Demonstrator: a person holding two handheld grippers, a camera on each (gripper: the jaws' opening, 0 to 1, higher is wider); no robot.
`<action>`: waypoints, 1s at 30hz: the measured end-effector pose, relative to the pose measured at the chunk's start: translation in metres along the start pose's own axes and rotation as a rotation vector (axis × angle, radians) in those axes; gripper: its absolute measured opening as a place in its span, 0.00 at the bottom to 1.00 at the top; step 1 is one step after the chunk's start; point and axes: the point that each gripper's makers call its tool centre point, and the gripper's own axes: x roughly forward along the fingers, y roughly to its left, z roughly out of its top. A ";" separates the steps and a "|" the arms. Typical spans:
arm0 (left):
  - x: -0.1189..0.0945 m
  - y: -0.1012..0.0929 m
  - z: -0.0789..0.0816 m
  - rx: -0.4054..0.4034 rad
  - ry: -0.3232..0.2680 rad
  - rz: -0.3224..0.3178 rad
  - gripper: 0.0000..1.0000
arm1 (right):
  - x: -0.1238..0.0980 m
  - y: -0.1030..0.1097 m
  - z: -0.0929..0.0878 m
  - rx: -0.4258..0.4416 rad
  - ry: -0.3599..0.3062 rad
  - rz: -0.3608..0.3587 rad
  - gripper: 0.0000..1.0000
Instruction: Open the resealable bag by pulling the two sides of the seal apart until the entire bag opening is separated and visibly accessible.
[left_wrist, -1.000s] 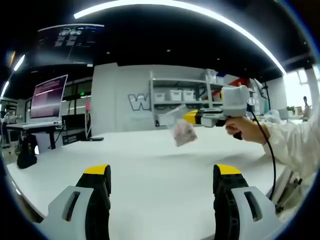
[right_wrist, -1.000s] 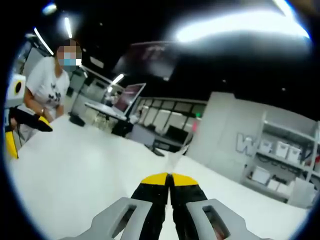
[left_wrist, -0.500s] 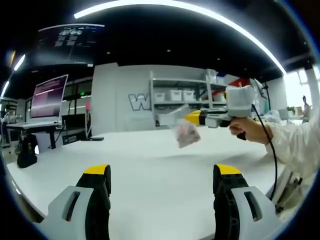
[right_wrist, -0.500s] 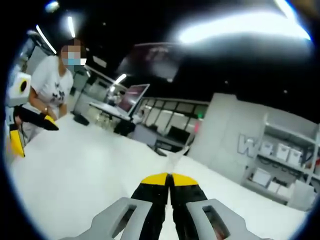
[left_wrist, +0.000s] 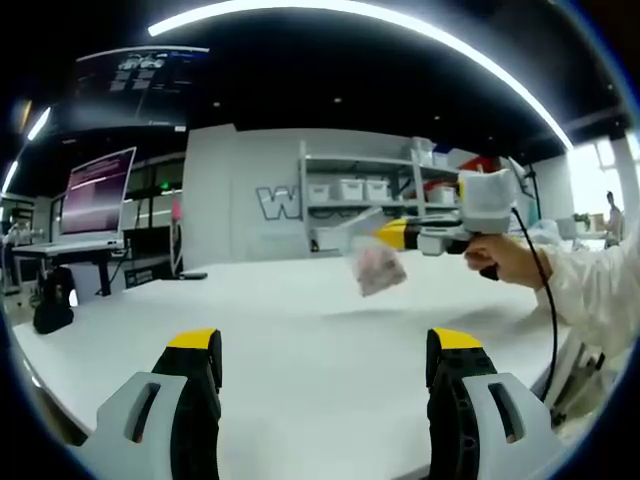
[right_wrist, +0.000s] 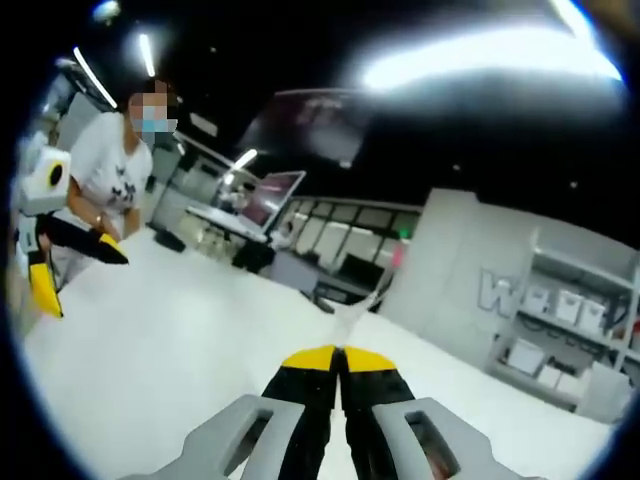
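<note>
1. Right of centre in the left gripper view, the resealable bag (left_wrist: 378, 262) hangs in the air above the white table (left_wrist: 300, 330), touching nothing beneath it, with something pinkish inside.
2. Its long axis runs roughly up and down, slightly slanted; the top edge, where I judge the seal to be, points to the upper right, into the right gripper (left_wrist: 392, 234).
3. The right gripper's yellow-tipped jaws are pressed together on that top edge; in the right gripper view a thin clear sliver of the bag (right_wrist: 352, 312) rises from between the closed tips of the right gripper (right_wrist: 339, 357).
4. At the bottom of its own view, the left gripper (left_wrist: 320, 345) has its jaws wide apart, holding nothing, well away from the bag.
5. Risk: the bag hangs from one small pinch, so it may slip or swing as the left gripper approaches.
6. If both sides of the seal are clamped together, pulling would only drag the whole bag.
</note>
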 end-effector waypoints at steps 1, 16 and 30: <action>0.000 0.000 0.000 0.000 0.001 0.000 0.83 | -0.001 0.001 0.001 0.004 -0.003 0.003 0.00; 0.002 -0.004 -0.003 0.003 0.006 -0.009 0.83 | -0.019 0.010 0.007 -0.008 -0.023 0.018 0.00; 0.002 -0.006 -0.002 0.009 0.007 -0.014 0.83 | -0.042 0.014 0.011 -0.005 -0.035 0.012 0.00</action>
